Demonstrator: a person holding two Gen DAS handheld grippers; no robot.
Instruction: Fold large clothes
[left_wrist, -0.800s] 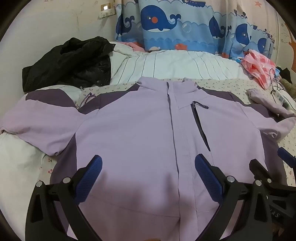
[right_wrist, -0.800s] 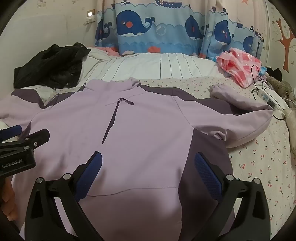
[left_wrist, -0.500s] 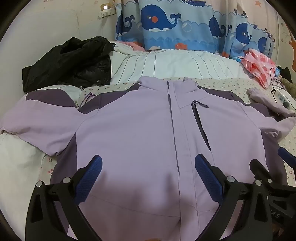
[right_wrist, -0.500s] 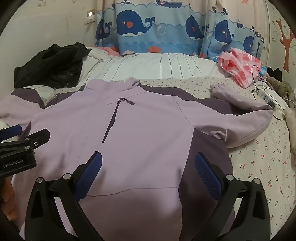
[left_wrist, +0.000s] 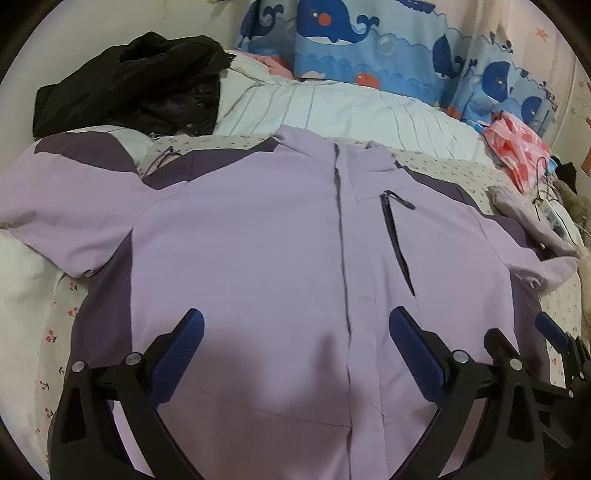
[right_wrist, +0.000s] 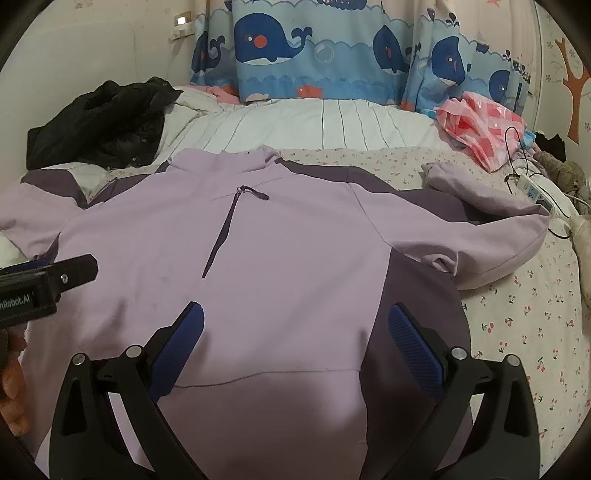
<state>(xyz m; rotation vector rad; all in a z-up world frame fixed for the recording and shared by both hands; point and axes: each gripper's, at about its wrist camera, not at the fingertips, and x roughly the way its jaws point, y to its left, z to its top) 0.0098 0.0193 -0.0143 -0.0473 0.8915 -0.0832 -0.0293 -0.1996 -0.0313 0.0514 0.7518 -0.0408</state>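
A large lilac jacket (left_wrist: 258, 258) with dark purple panels lies front up and spread flat on the bed, collar far, sleeves out to both sides. It also shows in the right wrist view (right_wrist: 295, 251). My left gripper (left_wrist: 295, 332) is open and empty, hovering above the lower front by the zip. My right gripper (right_wrist: 295, 326) is open and empty above the jacket's lower right side. The right sleeve (right_wrist: 491, 236) is bent back on itself. The hem is hidden below both views.
A black jacket (left_wrist: 129, 85) is heaped at the far left on a white striped quilt (left_wrist: 332, 110). A pink bag (right_wrist: 480, 125) and a power strip (right_wrist: 543, 195) with cables lie at the far right. Whale-print curtain (right_wrist: 314, 48) hangs behind. The cherry-print sheet (right_wrist: 517, 332) shows right.
The left gripper has tilted slightly, so its view is rotated a little clockwise. The right gripper and the jacket have barely moved. Both grippers stay open.
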